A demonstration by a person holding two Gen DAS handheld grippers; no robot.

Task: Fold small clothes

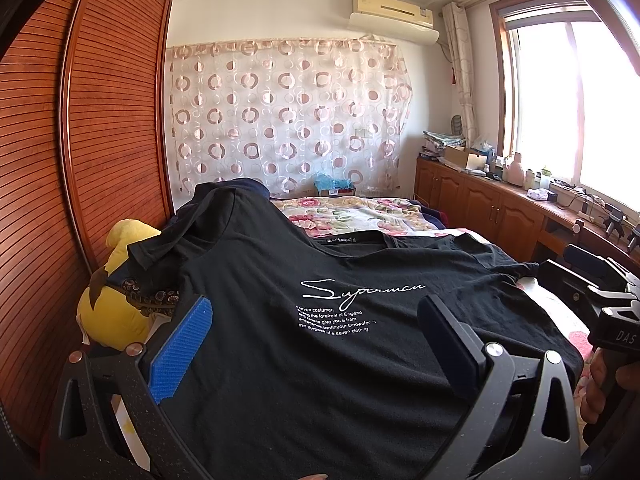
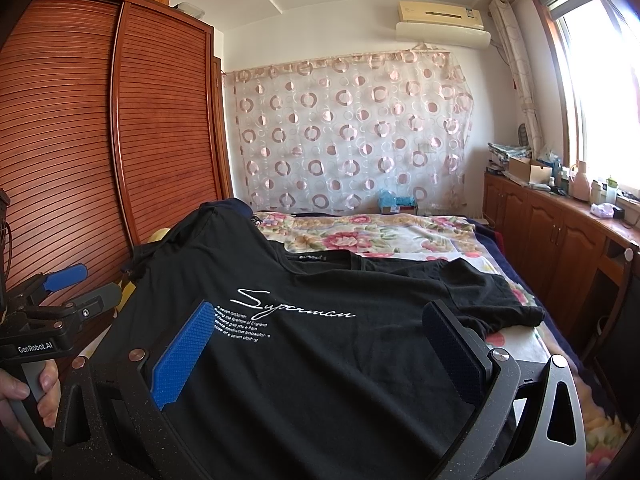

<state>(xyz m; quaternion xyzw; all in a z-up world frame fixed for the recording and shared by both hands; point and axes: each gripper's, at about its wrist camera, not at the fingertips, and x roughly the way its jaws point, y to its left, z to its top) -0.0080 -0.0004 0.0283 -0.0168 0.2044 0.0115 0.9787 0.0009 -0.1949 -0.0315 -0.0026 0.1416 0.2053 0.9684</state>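
Clearly both tools are poised at the near hem of the black T-shirt (image 1: 320, 320), which lies face up on the floral bedspread (image 1: 348, 212), its "Superman" print ahead of the fingertips and the collar beyond that. On the left gripper (image 1: 316, 320) the fingers stand wide apart, blue pad (image 1: 182, 348) to one side, dark pad to the other, with shirt cloth spread across the gap between them. The right gripper (image 2: 320, 332) is the same: fingers apart, nothing pinched. Whether the tips actually touch the cloth is hard to say from these low angles; probably they hover just above it.

One sleeve lies flat beyond the right gripper's outer finger; the other sleeve rides up over a yellow plush toy (image 1: 116, 304) outside the left gripper's blue pad.

To fold well, I judge each tool should dip until one finger slides under the hem, pinch a single clean layer near each corner, then lift both evenly toward the collar
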